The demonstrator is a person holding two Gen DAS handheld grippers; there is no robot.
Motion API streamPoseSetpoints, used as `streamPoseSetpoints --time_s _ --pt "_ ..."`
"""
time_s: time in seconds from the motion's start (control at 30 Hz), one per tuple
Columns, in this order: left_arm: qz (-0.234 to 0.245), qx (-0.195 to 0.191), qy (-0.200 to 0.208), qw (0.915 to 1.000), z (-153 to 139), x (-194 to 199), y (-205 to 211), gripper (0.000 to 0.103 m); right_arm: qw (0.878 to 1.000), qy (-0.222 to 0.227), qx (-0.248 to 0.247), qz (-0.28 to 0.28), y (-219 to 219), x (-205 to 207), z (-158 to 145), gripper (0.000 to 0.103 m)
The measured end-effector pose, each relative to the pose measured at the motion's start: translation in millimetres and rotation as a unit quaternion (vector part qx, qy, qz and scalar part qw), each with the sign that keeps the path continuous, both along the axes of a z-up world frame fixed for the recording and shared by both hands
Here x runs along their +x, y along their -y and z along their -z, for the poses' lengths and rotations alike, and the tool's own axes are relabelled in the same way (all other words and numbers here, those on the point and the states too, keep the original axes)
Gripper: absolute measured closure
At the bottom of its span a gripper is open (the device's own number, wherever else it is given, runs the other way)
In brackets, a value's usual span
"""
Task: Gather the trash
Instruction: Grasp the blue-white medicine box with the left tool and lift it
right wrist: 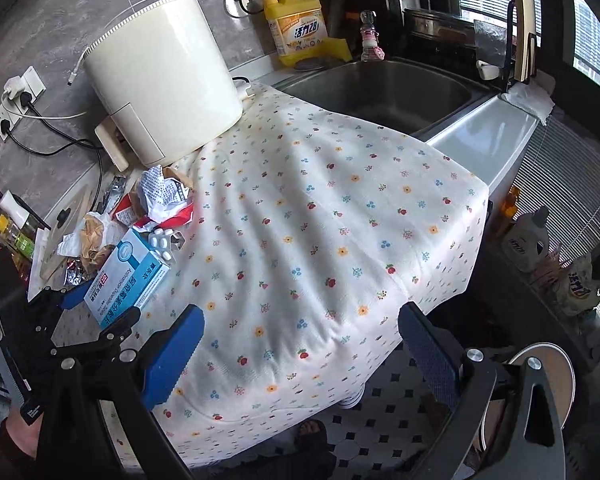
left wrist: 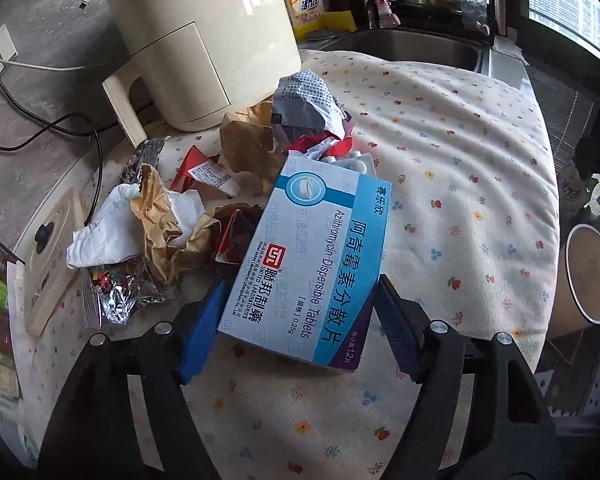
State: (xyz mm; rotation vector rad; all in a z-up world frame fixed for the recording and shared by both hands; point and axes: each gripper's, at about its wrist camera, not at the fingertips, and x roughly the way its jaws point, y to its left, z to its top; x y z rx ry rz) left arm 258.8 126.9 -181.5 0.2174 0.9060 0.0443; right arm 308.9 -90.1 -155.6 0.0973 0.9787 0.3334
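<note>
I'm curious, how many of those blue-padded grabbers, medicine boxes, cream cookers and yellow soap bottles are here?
Grabbers: 2 (left gripper, right gripper)
Medicine box: 1
Cream cooker: 1
Yellow soap bottle: 1
Total: 5

Open cloth: the flowered cloth (right wrist: 340, 216) is bare from the middle to its right edge and near edge; a gripper can pass there freely.
Left side: a trash pile (left wrist: 172, 216) covers the cloth beside the box (left wrist: 312, 256); little free room there.
Back left: the cream appliance (right wrist: 160, 76) stands tall just behind the pile and blocks the way from behind.
Behind the cloth: the sink (right wrist: 384, 92) is open, with a yellow bottle (right wrist: 296, 20) at its back edge.
Far left edge: a board (left wrist: 52, 264) and cables (left wrist: 40, 128) lie between the pile and the wall.
Right of the cloth: a round bin (left wrist: 590, 276) stands below the edge.
</note>
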Motion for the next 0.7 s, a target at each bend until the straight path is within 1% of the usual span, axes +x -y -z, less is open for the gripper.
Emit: streamPoseSetpoints --time_s 0.1,0.23,0.33,0.4,0.47,0.5,0.57,0.7 --pt "-0.029 -0.022 0.012 0.9993 -5 -7 -5 0.031 1.0 -0.001 -0.003 -0.018 -4 1 -2 0.008" --pt "-0.068 -0.053 0.041 0.9954 -18 -22 -12 0.031 0.999 -0.001 -0.004 -0.05 -12 4 -5 0.008" --pt "-0.094 -0.074 0.063 0.9908 -29 -34 -18 0.031 0.997 0.003 -0.005 -0.08 -22 5 -7 0.008" --pt "-0.112 -0.098 0.074 0.9861 -35 -43 -25 0.031 0.995 0.008 -0.01 -0.101 -32 5 -8 0.009" --pt "-0.133 -0.12 0.085 0.9802 -41 -50 -34 0.031 0.992 0.004 -0.008 -0.123 -42 7 -9 0.017" --pt "-0.143 -0.126 0.09 0.9775 -43 -54 -37 0.031 0.991 0.001 -0.004 -0.133 -47 8 -9 0.019" --pt "-0.16 -0.135 0.104 0.9724 -49 -63 -45 0.031 0.988 -0.003 0.001 -0.153 -58 11 -10 0.028" --pt "-0.182 -0.153 0.126 0.9631 -61 -79 -61 0.031 0.983 0.005 0.005 -0.183 -83 18 -17 0.034"
